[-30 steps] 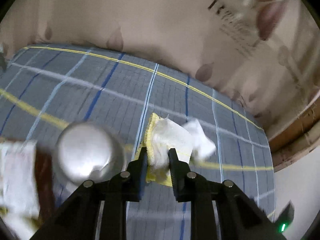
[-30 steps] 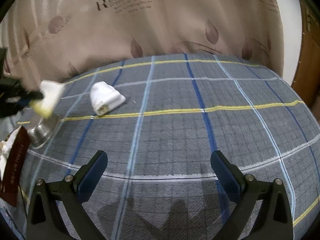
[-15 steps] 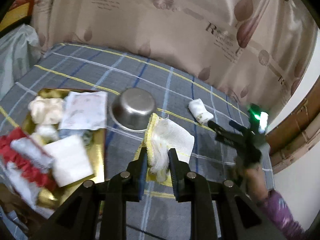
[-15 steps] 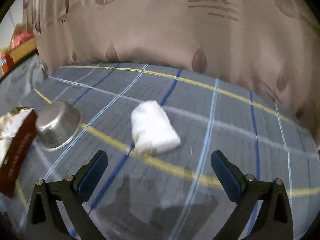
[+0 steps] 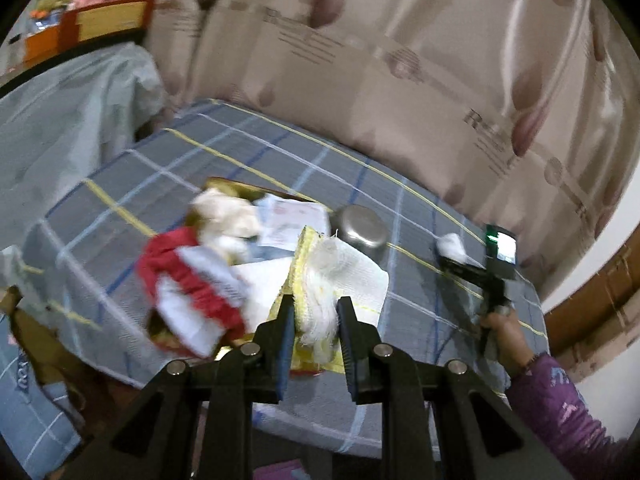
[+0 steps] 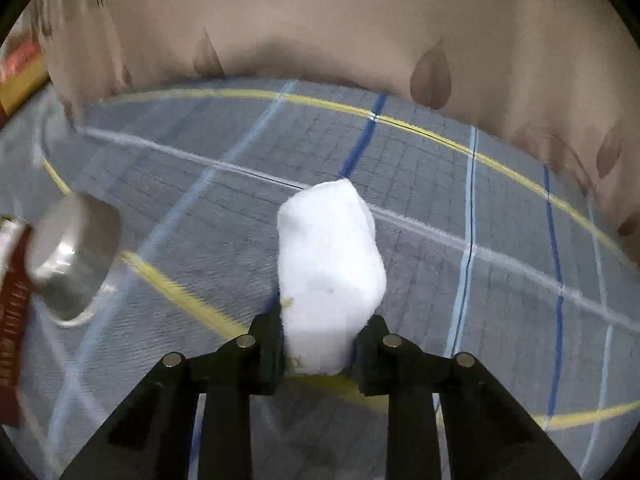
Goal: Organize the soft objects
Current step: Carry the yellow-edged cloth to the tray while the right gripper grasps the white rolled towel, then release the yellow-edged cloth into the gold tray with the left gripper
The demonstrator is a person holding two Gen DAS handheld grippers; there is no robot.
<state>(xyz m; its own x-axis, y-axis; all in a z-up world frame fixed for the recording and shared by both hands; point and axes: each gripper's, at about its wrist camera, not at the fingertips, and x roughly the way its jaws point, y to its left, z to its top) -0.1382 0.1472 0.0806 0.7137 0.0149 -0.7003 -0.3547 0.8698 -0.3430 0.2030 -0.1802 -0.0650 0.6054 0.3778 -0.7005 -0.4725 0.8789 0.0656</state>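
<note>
My left gripper (image 5: 314, 312) is shut on a white gauze cloth with a yellow cloth (image 5: 340, 276) and holds it in the air above the near side of the bed. Below it lies a gold tray (image 5: 224, 186) holding a red and white cloth (image 5: 192, 284), a cream fluffy item (image 5: 226, 212) and white folded pieces. My right gripper (image 6: 318, 332) is closed around a rolled white towel (image 6: 330, 260) that rests on the grey plaid bedcover (image 6: 480, 320). The right gripper also shows in the left wrist view (image 5: 460, 260), by the towel (image 5: 450, 245).
An upturned steel bowl (image 5: 362, 232) sits beside the tray; it also shows in the right wrist view (image 6: 72, 260), left of the towel. A beige curtain (image 6: 320, 20) hangs behind the bed. A covered table (image 5: 60, 120) with boxes stands at the left.
My left gripper has lifted and pulled back with the cloth, toward the tray. My right gripper has moved in on the white towel and closed around it.
</note>
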